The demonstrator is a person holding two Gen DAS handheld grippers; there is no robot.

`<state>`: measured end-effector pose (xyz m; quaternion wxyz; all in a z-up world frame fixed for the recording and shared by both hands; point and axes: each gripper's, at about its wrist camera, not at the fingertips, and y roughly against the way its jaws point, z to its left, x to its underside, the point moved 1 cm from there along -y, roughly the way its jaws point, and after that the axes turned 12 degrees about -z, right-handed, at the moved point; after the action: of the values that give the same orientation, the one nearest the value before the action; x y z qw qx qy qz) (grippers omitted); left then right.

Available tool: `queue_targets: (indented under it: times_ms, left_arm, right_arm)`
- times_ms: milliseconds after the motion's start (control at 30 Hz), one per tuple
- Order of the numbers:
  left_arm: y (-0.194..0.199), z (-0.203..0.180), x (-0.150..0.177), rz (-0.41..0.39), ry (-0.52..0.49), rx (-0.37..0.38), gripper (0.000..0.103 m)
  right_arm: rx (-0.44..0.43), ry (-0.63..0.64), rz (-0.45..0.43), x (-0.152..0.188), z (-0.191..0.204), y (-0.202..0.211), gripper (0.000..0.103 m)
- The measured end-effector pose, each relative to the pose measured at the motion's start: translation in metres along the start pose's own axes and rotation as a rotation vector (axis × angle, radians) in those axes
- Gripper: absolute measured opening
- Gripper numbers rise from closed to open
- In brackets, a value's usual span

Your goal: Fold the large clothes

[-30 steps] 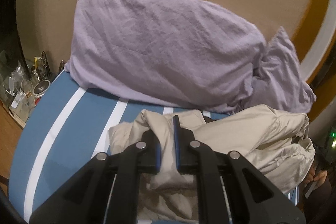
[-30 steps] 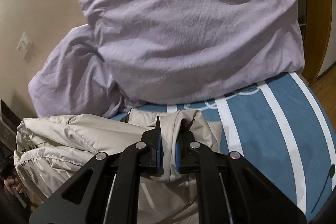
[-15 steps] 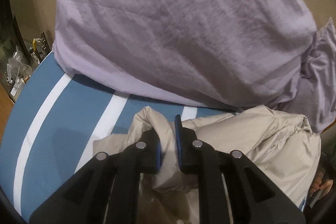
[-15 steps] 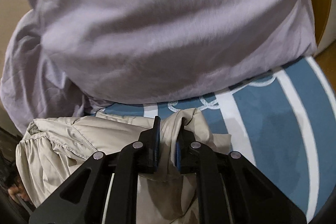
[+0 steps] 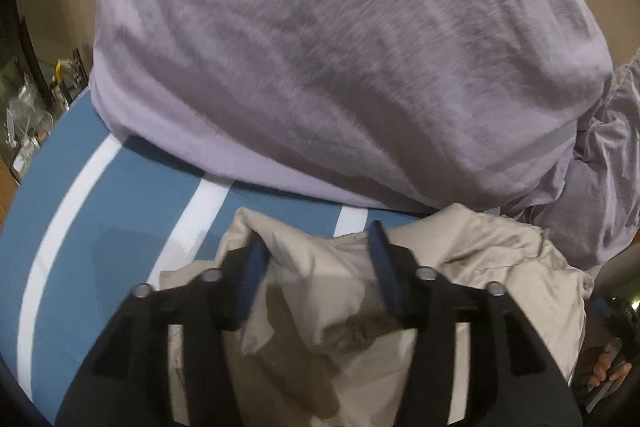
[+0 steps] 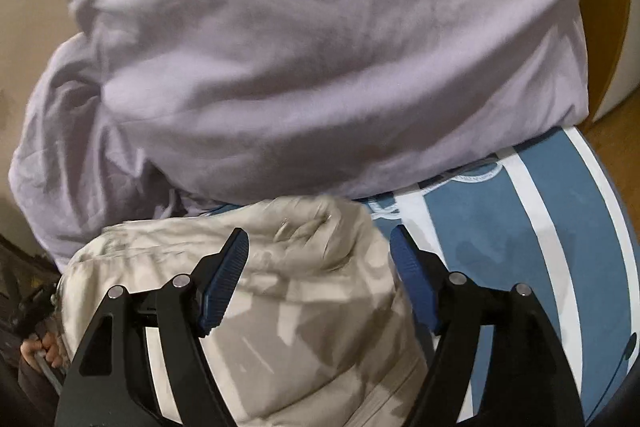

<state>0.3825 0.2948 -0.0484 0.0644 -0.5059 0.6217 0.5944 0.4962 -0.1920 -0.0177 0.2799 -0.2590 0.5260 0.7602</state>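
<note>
Both grippers, left gripper (image 5: pixel 318 241) and right gripper (image 6: pixel 320 247), have just spread their jaws apart, letting go of the beige jacket (image 6: pixel 304 307), which lies bunched on the blue-and-white striped bed (image 6: pixel 500 247) against a lilac pillow (image 6: pixel 320 47).

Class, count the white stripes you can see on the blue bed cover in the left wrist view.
3: one white stripe far left, one middle, one beside the beige jacket. Others may lie hidden under clothes.
</note>
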Motion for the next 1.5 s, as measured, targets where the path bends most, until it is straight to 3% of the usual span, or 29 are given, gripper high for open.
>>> queue_targets:
  times_ms: [33,100,333,533,600,700,800,1000,1167,1367,1500]
  left_arm:
    - [0.005,-0.003,-0.002,-0.02,-0.018,-0.016,0.069]
    - [0.014,-0.008,-0.005,-0.06,-0.052,-0.039,0.074]
    - [0.035,-0.035,0.0,-0.082,-0.095,0.008,0.076]
    - [0.046,-0.075,0.023,-0.073,-0.191,0.087,0.079]
    - [0.047,-0.09,0.034,-0.072,-0.237,0.108,0.079]
    - [0.047,-0.109,0.045,-0.065,-0.29,0.145,0.079]
    - [0.047,-0.127,0.054,-0.058,-0.33,0.181,0.079]
    - [0.039,-0.149,0.066,-0.043,-0.351,0.221,0.079]
    - [0.033,-0.158,0.072,-0.051,-0.363,0.231,0.079]
    - [0.008,-0.154,0.082,-0.056,-0.374,0.168,0.08]
    - [-0.011,-0.144,0.084,-0.063,-0.337,0.121,0.083]
  right_arm:
    - [-0.014,0.007,-0.001,0.0,0.006,0.002,0.075]
    - [-0.048,0.024,0.005,0.002,0.023,0.003,0.075]
    - [-0.136,0.161,0.092,0.034,0.098,-0.017,0.075]
    - [-0.063,0.35,0.165,0.07,0.14,-0.05,0.071]
    - [-0.05,0.361,0.196,0.081,0.139,-0.062,0.044]
    - [-0.073,0.356,0.209,0.087,0.137,-0.072,0.014]
    - [-0.076,0.365,0.172,0.083,0.137,-0.068,0.006]
    - [-0.064,0.317,0.064,0.056,0.138,-0.063,0.004]
    - [-0.046,0.292,0.035,0.048,0.138,-0.072,0.004]
    - [-0.023,0.309,0.042,0.062,0.136,-0.088,0.005]
    - [-0.034,0.301,0.038,0.066,0.134,-0.084,0.013]
